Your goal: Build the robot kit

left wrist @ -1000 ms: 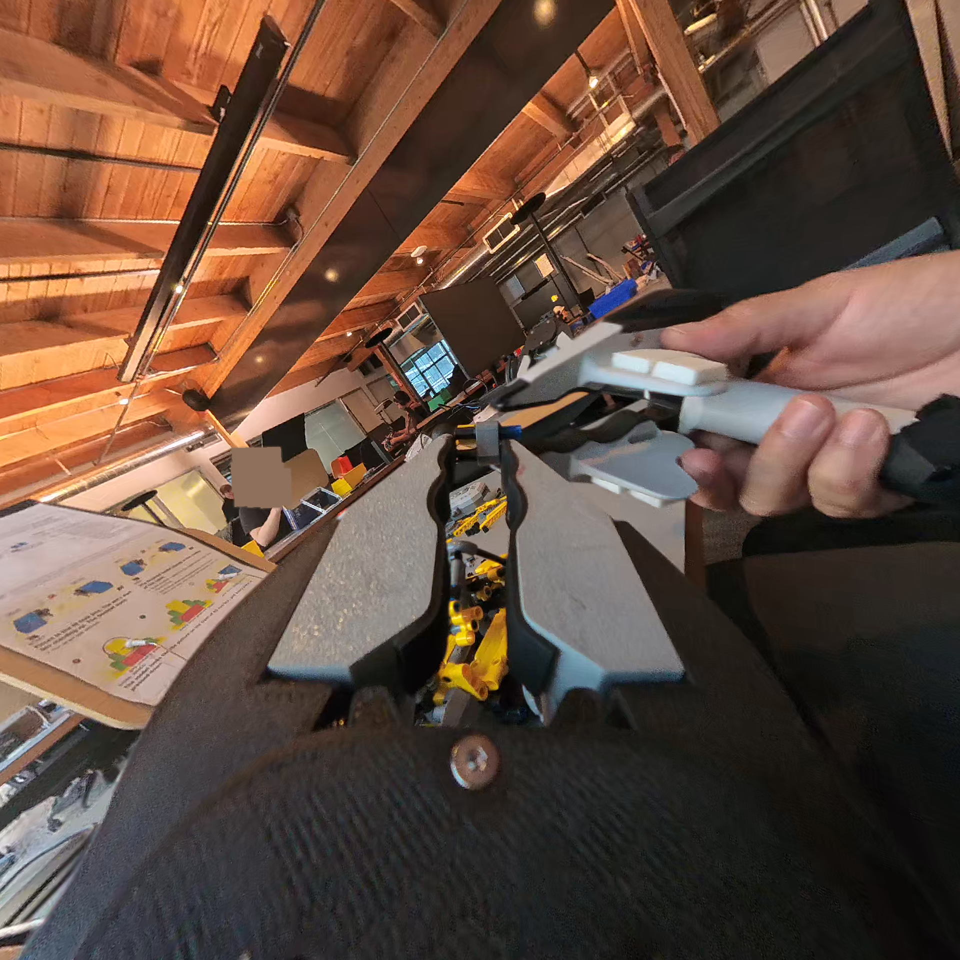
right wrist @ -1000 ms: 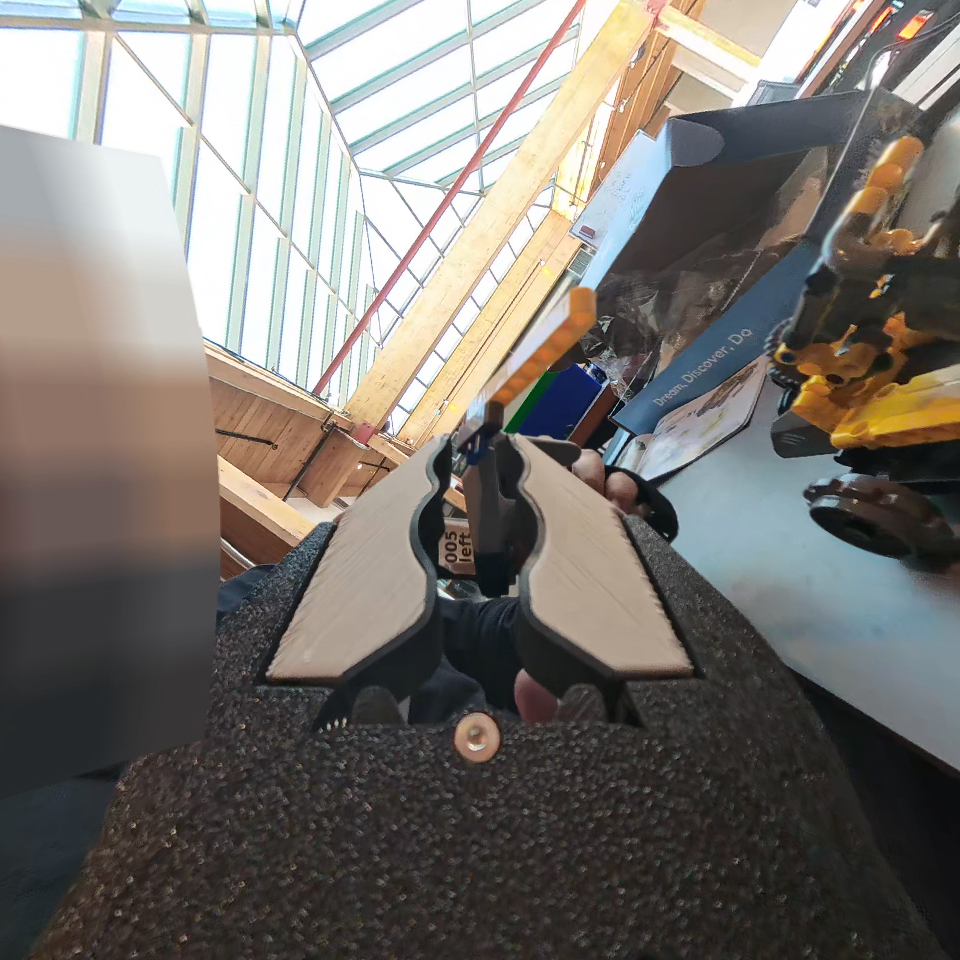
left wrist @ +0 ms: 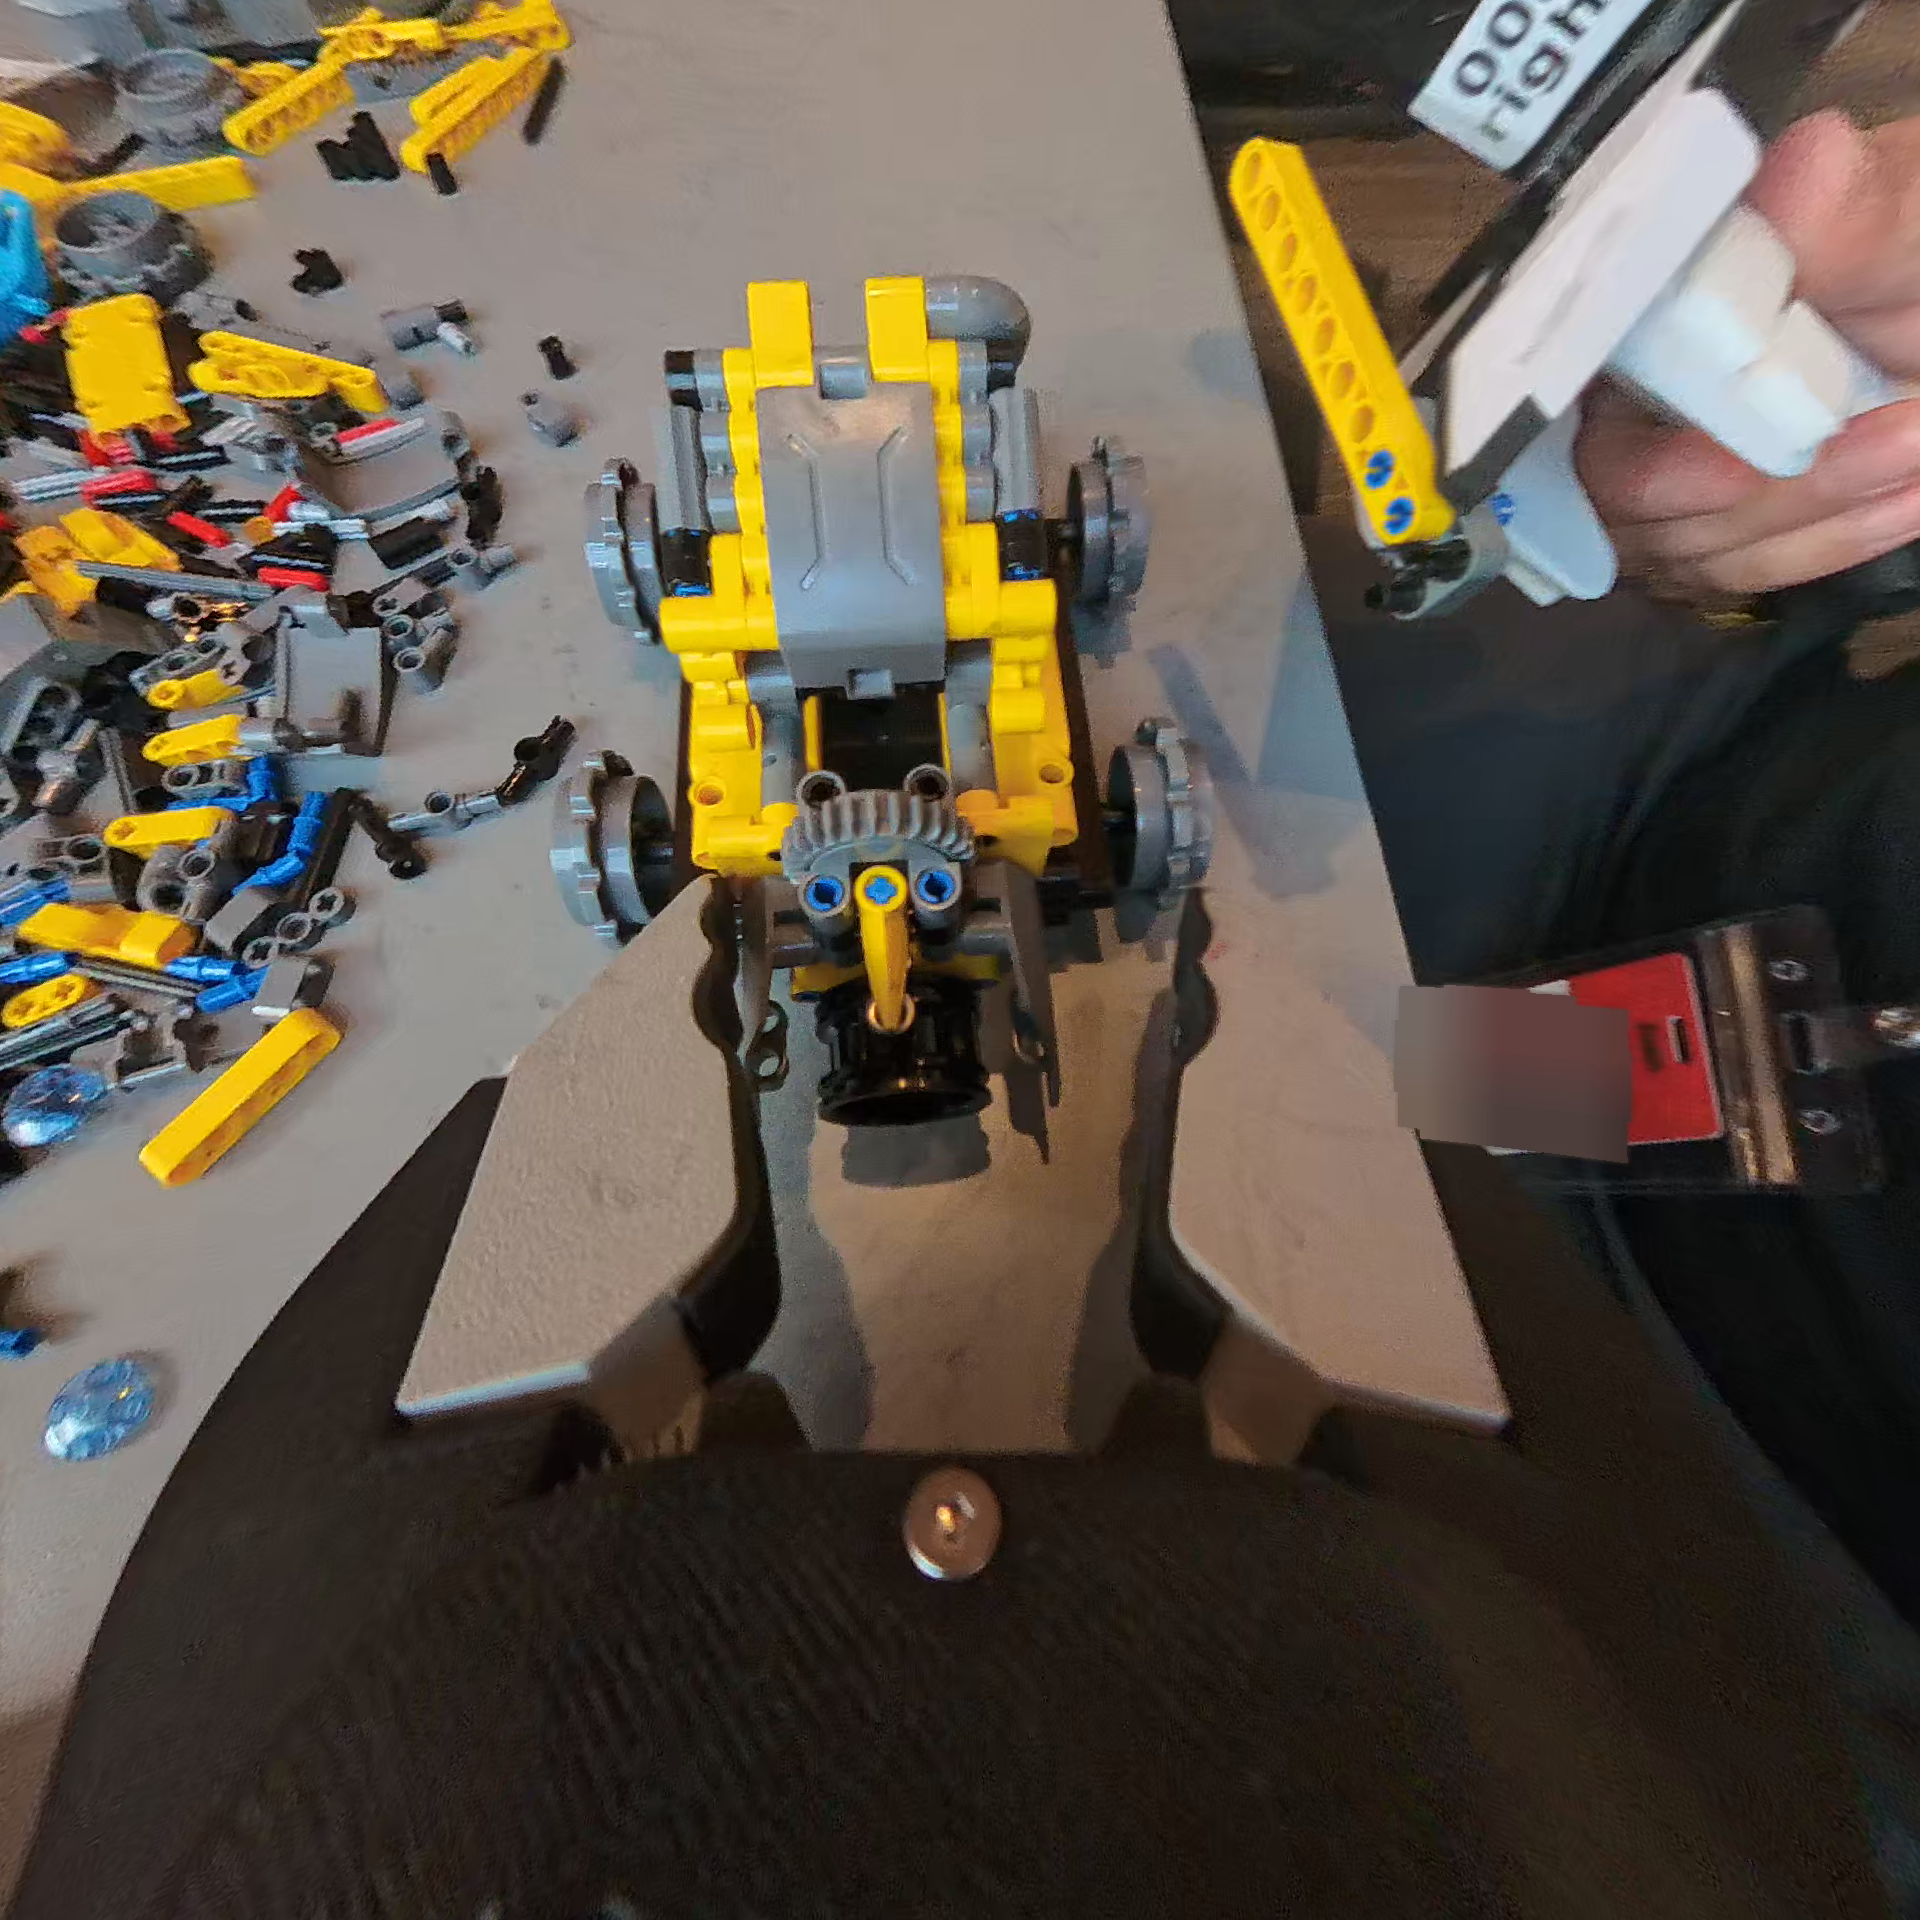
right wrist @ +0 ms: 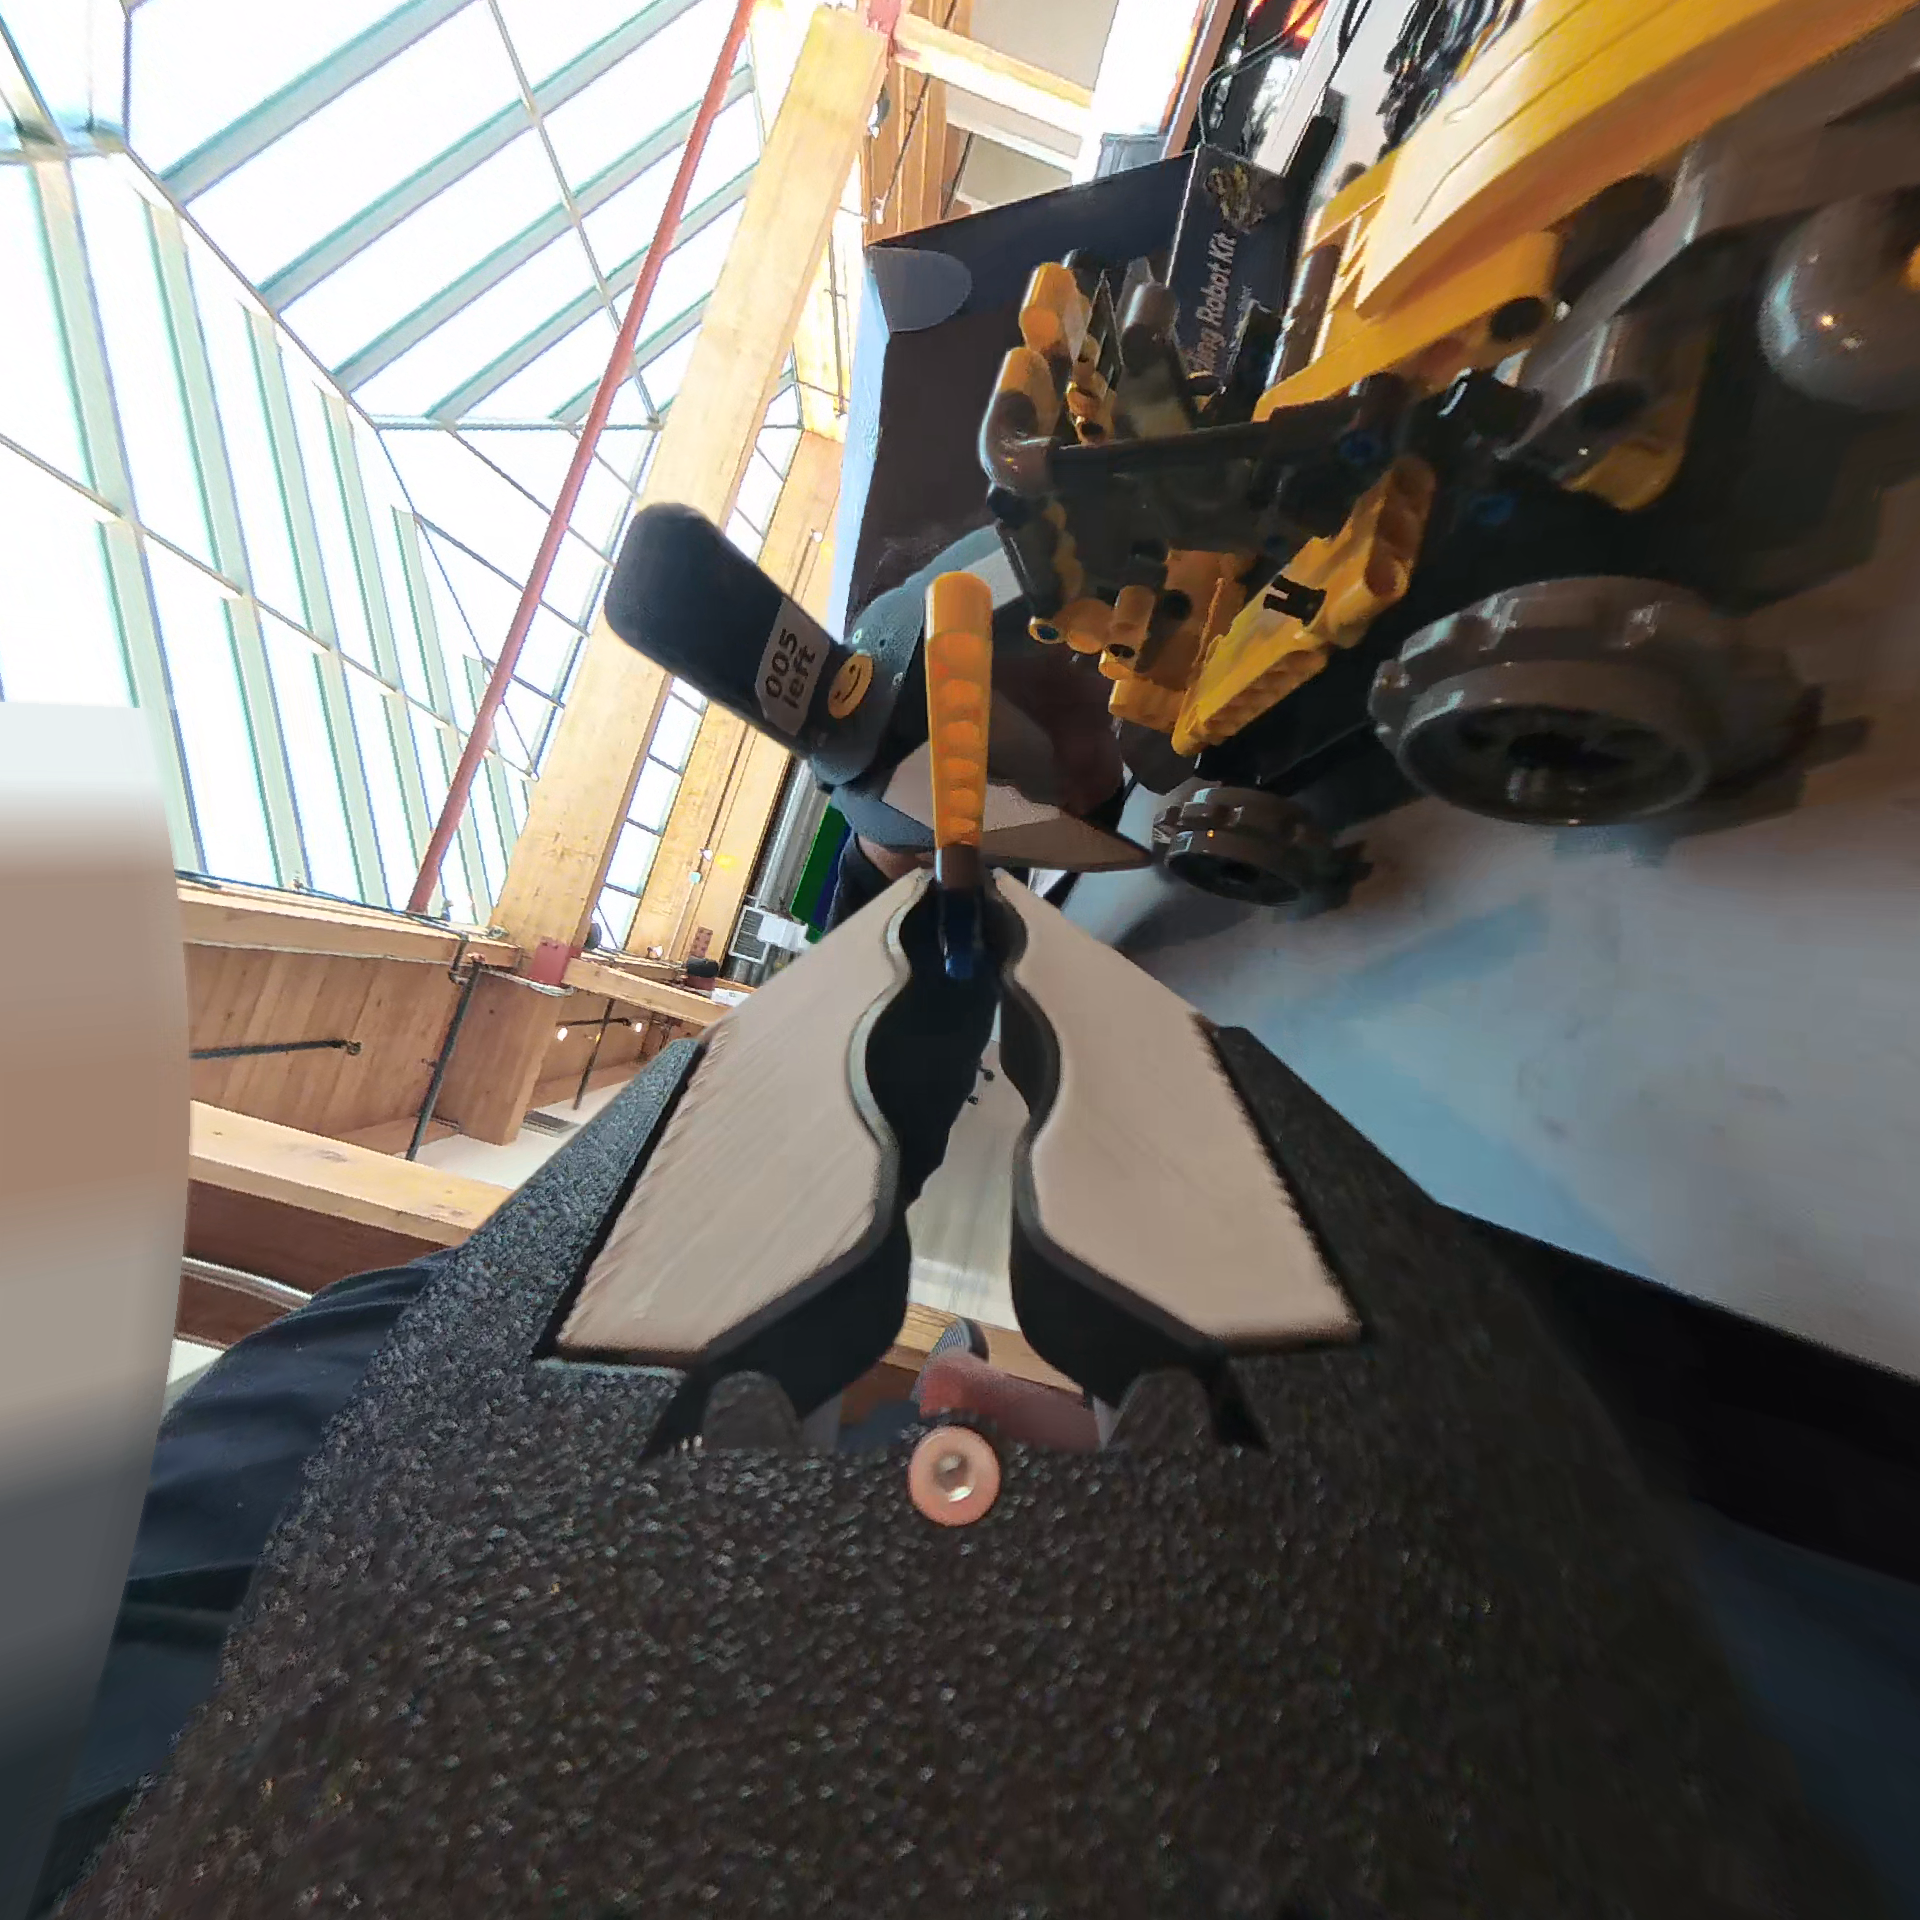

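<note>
The left claw (left wrist: 951, 935) has tipped down and now opens around the vehicle (left wrist: 868, 623) on the tabletop (left wrist: 935, 156); the right claw (right wrist: 961, 894) clamps a yellow beam (right wrist: 958, 717).

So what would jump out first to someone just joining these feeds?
The yellow-and-grey brick vehicle on the grey table, right ahead of the open left gripper. Then the long yellow beam clamped in the right gripper, and the loose parts pile at the table's left.
</note>
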Motion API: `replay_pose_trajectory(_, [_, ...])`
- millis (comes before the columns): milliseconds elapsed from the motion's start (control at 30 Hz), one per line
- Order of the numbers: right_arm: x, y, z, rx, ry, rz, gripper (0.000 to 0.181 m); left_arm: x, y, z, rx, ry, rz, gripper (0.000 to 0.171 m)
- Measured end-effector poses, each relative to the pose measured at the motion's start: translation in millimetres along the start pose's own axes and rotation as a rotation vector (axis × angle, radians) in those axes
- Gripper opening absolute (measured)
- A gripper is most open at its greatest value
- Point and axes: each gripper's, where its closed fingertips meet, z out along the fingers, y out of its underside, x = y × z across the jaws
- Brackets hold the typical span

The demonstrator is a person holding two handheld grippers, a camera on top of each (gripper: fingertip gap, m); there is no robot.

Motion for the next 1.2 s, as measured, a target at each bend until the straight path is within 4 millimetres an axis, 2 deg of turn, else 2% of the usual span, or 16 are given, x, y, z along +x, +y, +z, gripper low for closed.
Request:
replay_pose_trajectory(100, [4.5, 0.9, -3.6, 0.006, 0.015, 0.01, 0.006, -5.2, 4.7, 0.2, -0.066, -0.134, -0.052, 0.056])
replay_pose_trajectory(267, [12.7, -3.9, -9.9, 0.035, 0.037, 0.039, 0.006, 11.4, 0.4, 7.0, -0.029, -0.309, -0.23, 0.057])
replay_pose_trajectory(367, [17.5, -0.5, -10.4, 0.011, 0.061, 0.037, 0.006, 34.5, -2.9, 15.1, -0.012, -0.342, -0.27, 0.061])
replay_pose_trajectory(467, [18.7, 2.9, -13.9, -0.008, 0.075, 0.046, 0.007, 48.7, -1.8, 18.9, -0.02, -0.327, -0.232, 0.065])
replay_pose_trajectory(533, [16.3, 2.5, -18.2, -0.013, 0.069, 0.045, 0.007, 48.8, -2.7, 9.6, -0.035, -0.344, -0.19, 0.067])
replay_pose_trajectory(600, [11.6, 1.6, -22.6, -0.019, 0.057, 0.037, 0.007, 50.2, -14.8, -5.9, -0.024, -0.367, -0.122, 0.062])
replay_pose_trajectory(667, [7.7, 2.5, -24.9, -0.039, 0.054, 0.014, 0.007, 58.6, -35.8, -16.4, 0.016, -0.37, -0.026, 0.061])
replay_pose_trajectory(733, [3.5, 3.1, -24.3, -0.06, 0.046, -0.004, 0.007, 78.4, -52.8, -11.2, 0.045, -0.297, 0.032, 0.058])
replay_pose_trajectory(800, [-5.0, 4.0, -21.5, -0.093, 0.004, 0.006, 0.006, 92.2, -58.6, 2.3, 0.049, -0.221, 0.042, 0.05])
replay_pose_trajectory(933, [-16.4, 13.2, -17.0, -0.203, -0.036, 0.0, 0.006, 90.6, -58.6, 19.4, 0.061, -0.201, 0.029, 0.039])
replay_pose_trajectory(1000, [-18.1, 17.3, -16.7, -0.247, -0.037, 0.001, 0.006, 94.6, -61.0, 22.7, 0.098, -0.187, 0.057, 0.02])
replay_pose_trajectory(1033, [-17.8, 15.7, -17.1, -0.245, -0.033, -0.002, 0.006, 93.9, -61.5, 22.8, 0.112, -0.206, 0.065, 0.017])
replay_pose_trajectory(1200, [-14.3, 15.1, -17.3, -0.256, 0.009, -0.054, 0.007, 87.9, -60.5, 23.4, 0.167, -0.368, 0.122, 0.015])
